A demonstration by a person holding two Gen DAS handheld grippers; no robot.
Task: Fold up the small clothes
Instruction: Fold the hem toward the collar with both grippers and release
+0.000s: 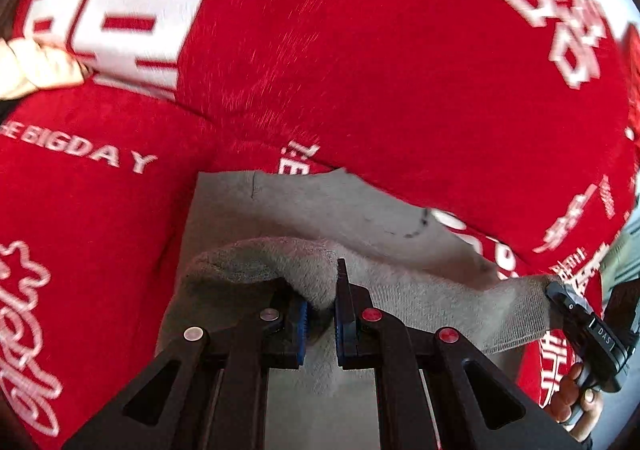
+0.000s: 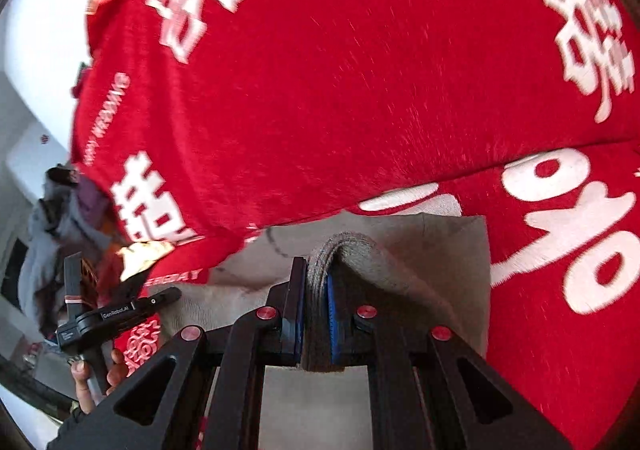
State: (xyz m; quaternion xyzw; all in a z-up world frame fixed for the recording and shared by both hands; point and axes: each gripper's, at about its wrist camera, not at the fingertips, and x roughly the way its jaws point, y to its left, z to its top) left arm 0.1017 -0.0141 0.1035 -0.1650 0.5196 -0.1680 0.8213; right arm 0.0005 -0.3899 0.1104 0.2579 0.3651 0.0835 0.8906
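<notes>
Grey knit cloth hangs between both grippers over a red bedspread with white lettering; the left gripper and right gripper each have fingers pinching a bunched edge. Folding well likely means level hands and a taut span. Only the right view shows a clothes pile at the bedspread's edge.

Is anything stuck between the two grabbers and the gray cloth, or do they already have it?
Nothing is in the way. The left gripper and the right gripper are each shut on an edge of the gray cloth, held over the red blanket.
</notes>
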